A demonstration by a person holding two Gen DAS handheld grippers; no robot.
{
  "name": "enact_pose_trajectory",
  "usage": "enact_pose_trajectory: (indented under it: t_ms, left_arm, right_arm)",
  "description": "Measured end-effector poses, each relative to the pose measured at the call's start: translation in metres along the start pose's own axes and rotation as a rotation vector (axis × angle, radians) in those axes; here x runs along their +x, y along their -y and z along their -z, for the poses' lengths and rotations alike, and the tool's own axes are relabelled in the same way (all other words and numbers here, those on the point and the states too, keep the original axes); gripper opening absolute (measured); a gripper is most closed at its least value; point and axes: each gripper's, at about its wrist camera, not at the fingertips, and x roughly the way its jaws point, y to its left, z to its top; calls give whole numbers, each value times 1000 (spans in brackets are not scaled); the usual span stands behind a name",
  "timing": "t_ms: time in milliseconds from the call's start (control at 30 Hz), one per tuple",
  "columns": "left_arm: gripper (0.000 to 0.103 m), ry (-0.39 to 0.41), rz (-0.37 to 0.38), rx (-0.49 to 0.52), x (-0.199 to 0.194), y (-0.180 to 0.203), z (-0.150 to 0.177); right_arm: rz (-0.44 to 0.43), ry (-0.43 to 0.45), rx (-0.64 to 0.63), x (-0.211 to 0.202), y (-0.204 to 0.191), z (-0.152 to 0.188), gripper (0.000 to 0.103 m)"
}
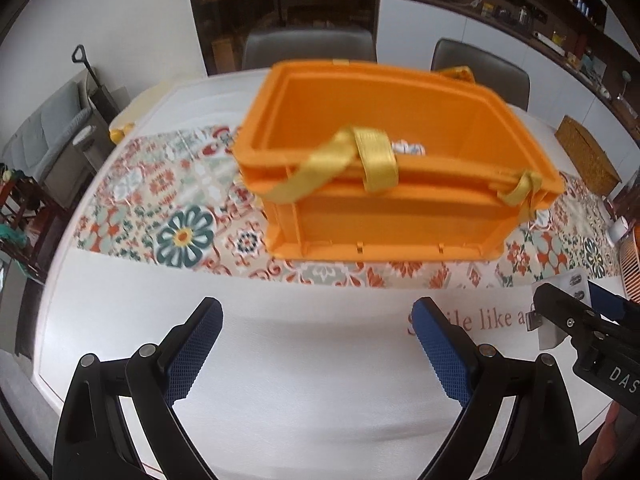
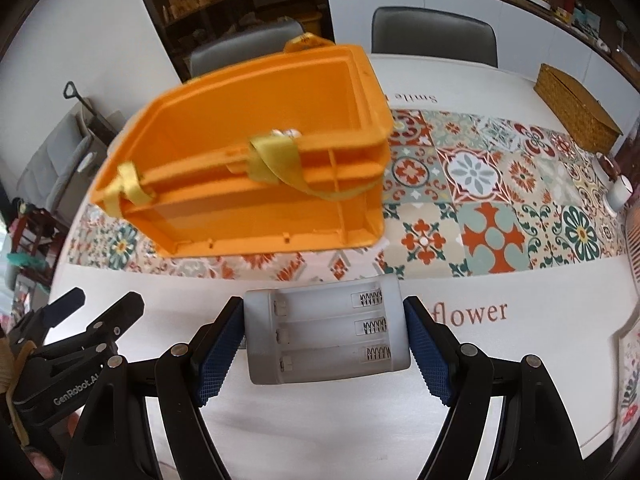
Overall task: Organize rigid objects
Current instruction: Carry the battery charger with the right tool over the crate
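Observation:
An orange plastic crate (image 1: 400, 216) with a yellow ribbon (image 1: 372, 156) tied over its near rim stands on the patterned runner; something small and white (image 1: 408, 147) lies inside. My left gripper (image 1: 318, 312) hangs open and empty over the white cloth in front of the crate. In the right wrist view the crate (image 2: 256, 224) is to the upper left. My right gripper (image 2: 324, 312) is shut on a grey three-slot battery holder (image 2: 326, 336), pads on its two short sides. The left gripper (image 2: 105, 298) shows at the left edge, the right gripper (image 1: 568, 292) at the far right.
A white table (image 2: 320, 420) carries a tiled-pattern runner (image 2: 480, 184). A wicker box (image 2: 576, 108) sits at the far right corner, with a white cup (image 2: 618, 194) near the right edge. Two grey chairs (image 2: 432, 34) stand behind the table. A yellow object (image 1: 460, 72) lies behind the crate.

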Motion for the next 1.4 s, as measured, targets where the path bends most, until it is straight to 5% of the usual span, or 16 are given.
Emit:
enact_pose_trajectory:
  t_ms: [967,1400]
  left_arm:
    - [103,159,-42,-9,-47,-27,-55]
    - [103,168,-46,-35,-34,-36,-88]
  right_arm:
    - [3,168,-64,-47,-41,-61,78]
    - [17,184,-89,-40,-55,-96,78]
